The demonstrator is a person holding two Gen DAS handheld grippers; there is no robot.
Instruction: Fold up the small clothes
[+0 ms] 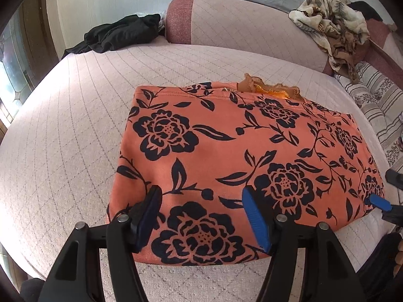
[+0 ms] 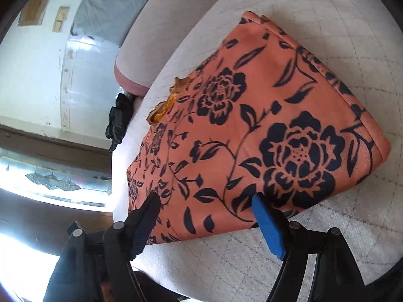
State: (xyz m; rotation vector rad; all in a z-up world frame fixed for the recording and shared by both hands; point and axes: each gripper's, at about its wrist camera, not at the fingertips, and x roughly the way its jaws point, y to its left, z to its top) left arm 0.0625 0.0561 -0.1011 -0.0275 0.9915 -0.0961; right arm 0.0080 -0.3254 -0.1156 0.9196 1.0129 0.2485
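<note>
An orange cloth with dark flowers (image 1: 226, 156) lies folded flat on a bed with a pale quilted cover (image 1: 75, 138). A bit of frilly orange lace (image 1: 272, 89) peeks out from under its far edge.

The left gripper (image 1: 201, 216) is over the near edge of the cloth, its jaws spread apart and pinching nothing. The right gripper (image 2: 206, 216) is over the other near corner, its jaws spread apart too, with nothing pinched.

A black garment (image 1: 118, 34) lies crumpled at the far side of the bed, next to a big pink bolster (image 1: 239, 22). A flowery cream bundle (image 1: 335, 22) sits on top of the bolster. A striped pillow (image 1: 372, 103) lies on the right. There is a white wall (image 2: 32, 75) and a bright window with patterned glass (image 2: 53, 178)
</note>
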